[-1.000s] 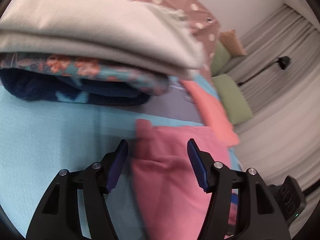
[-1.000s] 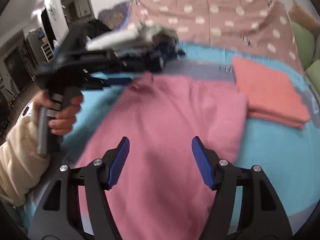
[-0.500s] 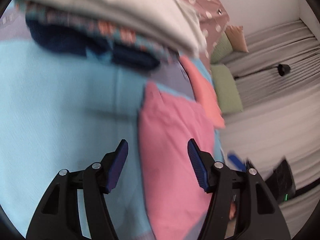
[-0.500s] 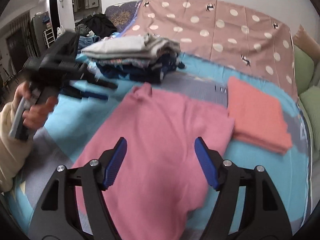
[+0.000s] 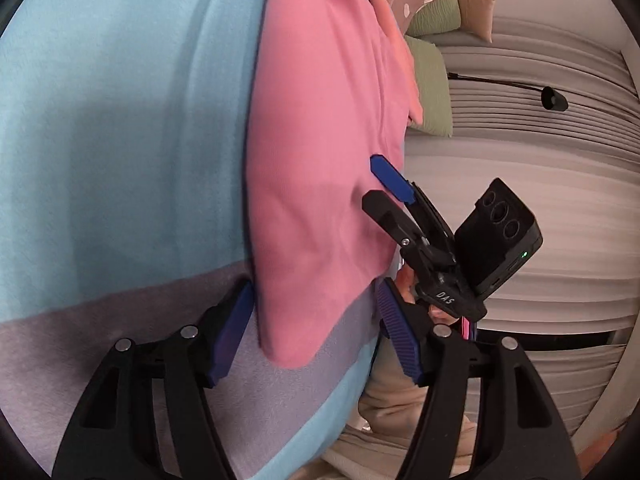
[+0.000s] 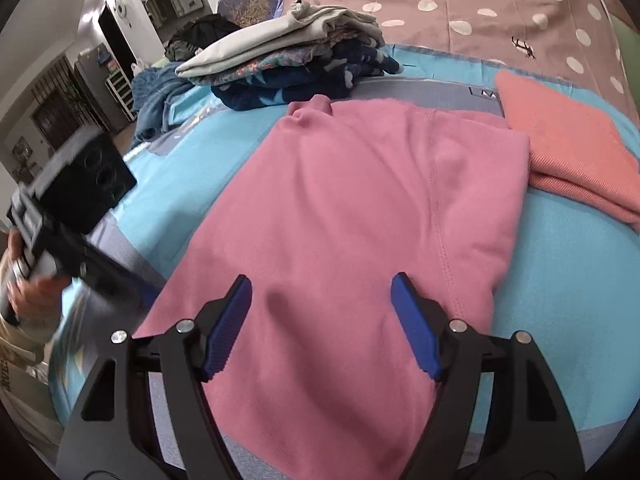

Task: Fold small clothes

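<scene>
So left hand-held gripper [image 5: 316,330] is wide open, straddling the near left corner of the pink garment [image 6: 352,216] lying flat on the bed [image 6: 568,280]. Right hand-held gripper [image 6: 320,322], also wide, hovers over the hem. Pinch both corners evenly, then fold toward the collar.

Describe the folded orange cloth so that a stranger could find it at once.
On the light blue bedsheet, look right of the large flat pink garment. The folded salmon-orange ribbed cloth touches its right edge, near the dotted brown cover. It alone is a small orange rectangle.
</scene>
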### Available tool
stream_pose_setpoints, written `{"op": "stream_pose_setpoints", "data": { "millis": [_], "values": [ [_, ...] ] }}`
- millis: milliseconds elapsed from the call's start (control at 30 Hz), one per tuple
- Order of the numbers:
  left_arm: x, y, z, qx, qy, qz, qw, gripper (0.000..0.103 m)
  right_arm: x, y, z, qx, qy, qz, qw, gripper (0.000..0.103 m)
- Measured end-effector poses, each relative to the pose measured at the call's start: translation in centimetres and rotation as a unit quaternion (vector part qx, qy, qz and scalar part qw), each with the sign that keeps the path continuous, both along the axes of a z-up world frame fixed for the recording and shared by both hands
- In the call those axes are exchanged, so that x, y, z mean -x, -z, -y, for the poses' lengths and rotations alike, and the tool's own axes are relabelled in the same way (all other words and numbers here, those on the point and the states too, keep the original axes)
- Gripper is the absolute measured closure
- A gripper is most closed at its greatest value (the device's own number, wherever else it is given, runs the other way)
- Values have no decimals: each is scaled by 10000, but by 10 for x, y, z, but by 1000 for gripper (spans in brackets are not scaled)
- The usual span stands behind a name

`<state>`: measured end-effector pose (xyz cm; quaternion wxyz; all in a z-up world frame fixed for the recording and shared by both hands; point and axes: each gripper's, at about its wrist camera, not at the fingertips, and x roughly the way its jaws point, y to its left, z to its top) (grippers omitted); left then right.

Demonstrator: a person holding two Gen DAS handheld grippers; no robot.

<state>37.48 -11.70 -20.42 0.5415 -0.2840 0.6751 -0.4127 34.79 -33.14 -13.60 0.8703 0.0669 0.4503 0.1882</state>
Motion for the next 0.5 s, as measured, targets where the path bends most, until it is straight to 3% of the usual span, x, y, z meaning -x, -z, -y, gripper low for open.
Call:
{"op": "stream_pose_setpoints", "data": {
  "millis": [233,367,433,500],
  "values": [
    [0,9,32,628,-95,-49,9980,31,1,2,10,-402,-21,29,9992,27],
    [4,9,50,909,-105,-20,9958,33,-3,8,35,-1330,109,-113,9910,29],
    [7,9,55,779,-114,21,9969,42,-6,13,53,-2084,256,-285,9773,29],
    [9,15,52,696,-169,-70,9974,68,-7,13,69,-2739,481,-487,9593,29]
  ]
}}
